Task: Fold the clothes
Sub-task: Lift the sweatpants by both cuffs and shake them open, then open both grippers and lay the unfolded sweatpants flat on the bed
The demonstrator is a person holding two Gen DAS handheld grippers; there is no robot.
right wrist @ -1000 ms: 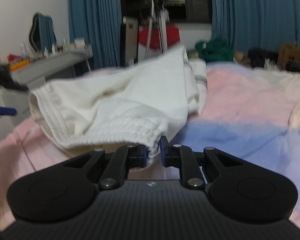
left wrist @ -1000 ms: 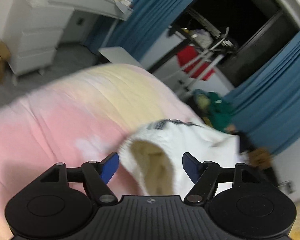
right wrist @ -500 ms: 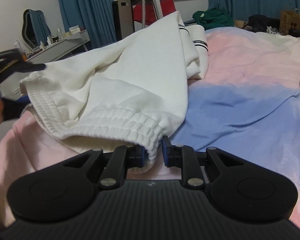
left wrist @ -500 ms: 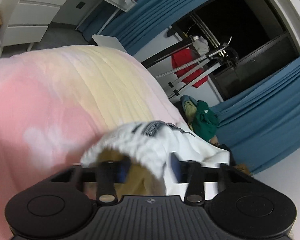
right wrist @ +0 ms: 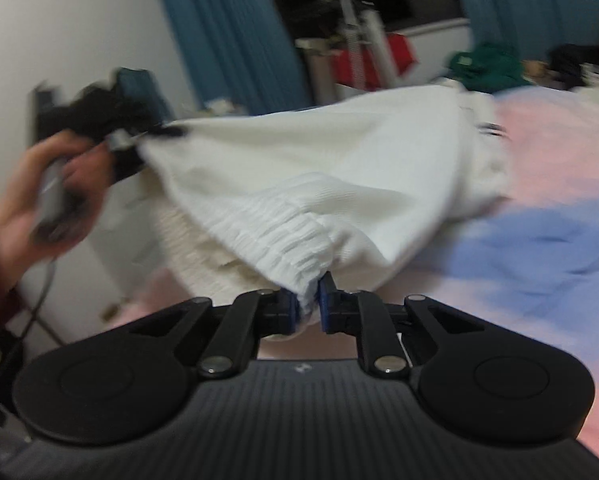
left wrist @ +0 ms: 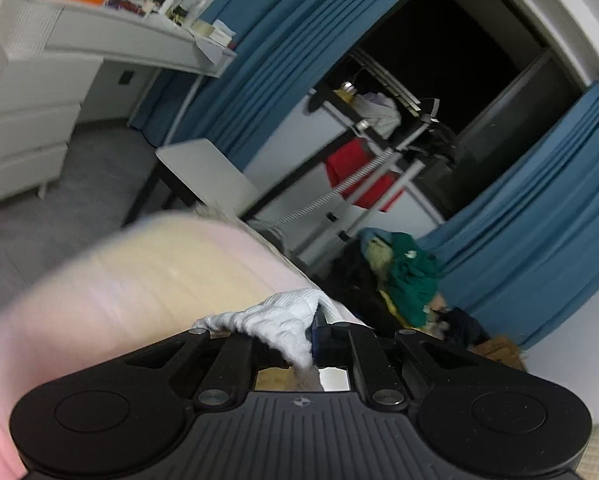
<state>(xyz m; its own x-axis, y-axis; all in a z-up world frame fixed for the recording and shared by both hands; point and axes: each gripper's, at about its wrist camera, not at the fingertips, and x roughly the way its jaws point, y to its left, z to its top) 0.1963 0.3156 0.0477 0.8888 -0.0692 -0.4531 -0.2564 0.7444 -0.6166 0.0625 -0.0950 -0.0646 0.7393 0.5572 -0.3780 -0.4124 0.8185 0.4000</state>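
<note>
Both your left gripper [left wrist: 299,340] and right gripper [right wrist: 308,306] clamp the white garment [right wrist: 339,176]. It hangs stretched between them above the bed [right wrist: 547,240].

No text, label, brand or number can be read in either view. The only mark is a small round emblem [left wrist: 299,402] moulded on the black body of the left claw's housing — a circle split into quarters, with no letters; the matching mark on the right housing [right wrist: 299,368] is too blurred to make out. The clutter on the white desk [left wrist: 147,40] is too small and smeared to show any lettering — nothing legible there.
</note>
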